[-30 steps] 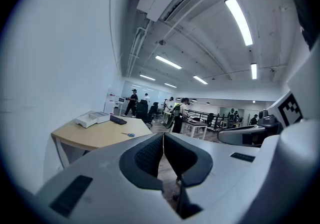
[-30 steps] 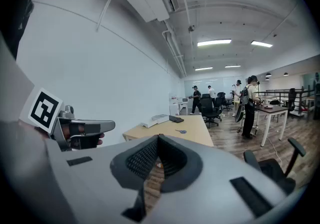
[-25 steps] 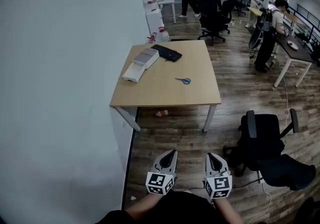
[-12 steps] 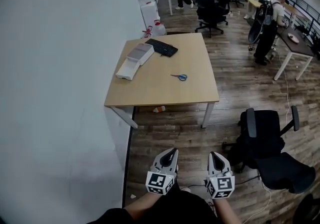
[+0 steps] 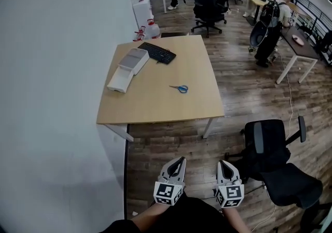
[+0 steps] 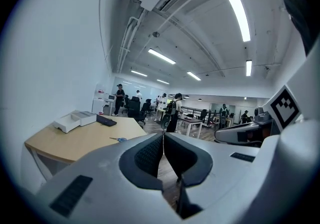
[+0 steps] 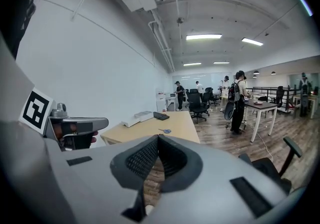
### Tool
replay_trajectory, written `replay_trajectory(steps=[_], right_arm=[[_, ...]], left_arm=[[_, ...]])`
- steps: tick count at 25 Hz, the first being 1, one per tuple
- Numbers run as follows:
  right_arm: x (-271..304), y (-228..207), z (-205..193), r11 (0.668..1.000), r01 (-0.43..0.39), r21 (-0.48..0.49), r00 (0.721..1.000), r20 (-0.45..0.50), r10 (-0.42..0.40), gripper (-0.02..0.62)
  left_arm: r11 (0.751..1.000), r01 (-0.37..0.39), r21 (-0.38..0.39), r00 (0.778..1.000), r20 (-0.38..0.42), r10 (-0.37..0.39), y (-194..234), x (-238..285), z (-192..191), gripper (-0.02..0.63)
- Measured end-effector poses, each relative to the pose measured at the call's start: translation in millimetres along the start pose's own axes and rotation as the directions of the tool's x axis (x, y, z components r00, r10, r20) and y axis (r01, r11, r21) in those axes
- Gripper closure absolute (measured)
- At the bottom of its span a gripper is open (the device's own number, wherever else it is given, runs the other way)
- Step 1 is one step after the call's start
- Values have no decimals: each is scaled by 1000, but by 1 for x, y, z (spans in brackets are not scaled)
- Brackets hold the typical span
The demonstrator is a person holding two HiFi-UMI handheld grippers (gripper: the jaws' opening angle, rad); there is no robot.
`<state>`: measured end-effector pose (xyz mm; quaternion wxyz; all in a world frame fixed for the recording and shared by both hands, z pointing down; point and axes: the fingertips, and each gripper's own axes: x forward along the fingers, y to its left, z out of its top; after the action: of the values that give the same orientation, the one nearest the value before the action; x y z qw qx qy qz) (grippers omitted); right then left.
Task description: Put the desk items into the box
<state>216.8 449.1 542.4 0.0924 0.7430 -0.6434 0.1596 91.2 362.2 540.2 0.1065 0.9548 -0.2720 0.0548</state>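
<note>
Left gripper and right gripper both clenched, empty, lower centre of frame, well apart from the surface.

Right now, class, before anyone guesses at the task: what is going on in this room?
A person holds the left gripper and the right gripper low in front, both shut and empty, some way short of the desk. On the desk lie a white box, a black keyboard and blue-handled scissors. None is being handled.
</note>
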Motion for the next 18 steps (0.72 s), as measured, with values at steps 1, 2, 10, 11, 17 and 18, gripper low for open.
replay_trajectory(steps=[1, 2, 10, 11, 17, 18], right_arm=[[13, 0, 4, 1000, 5, 6, 1000, -9, -5, 535], [27, 0, 8, 1000, 8, 11, 1000, -19, -7, 535], [146, 8, 60, 1000, 4, -20, 999, -41, -5, 536], [158, 12, 64, 1000, 0, -28, 999, -41, -1, 535], [209, 26, 71, 999, -20, -29, 997, -74, 18, 535], [213, 27, 71, 999, -22, -30, 996, -84, 19, 535]], left_arm=[[1000, 3, -9, 1000, -7, -3, 12, 8, 2, 588], [1000, 7, -15, 1000, -12, -7, 25, 17, 3, 588], [998, 55, -29, 998, 7, -55, 111, 91, 38, 588], [998, 60, -30, 998, 8, -60, 120, 98, 40, 588], [998, 64, -18, 998, -6, -64, 164, 126, 47, 588], [998, 61, -23, 998, -4, -61, 170, 129, 48, 588]])
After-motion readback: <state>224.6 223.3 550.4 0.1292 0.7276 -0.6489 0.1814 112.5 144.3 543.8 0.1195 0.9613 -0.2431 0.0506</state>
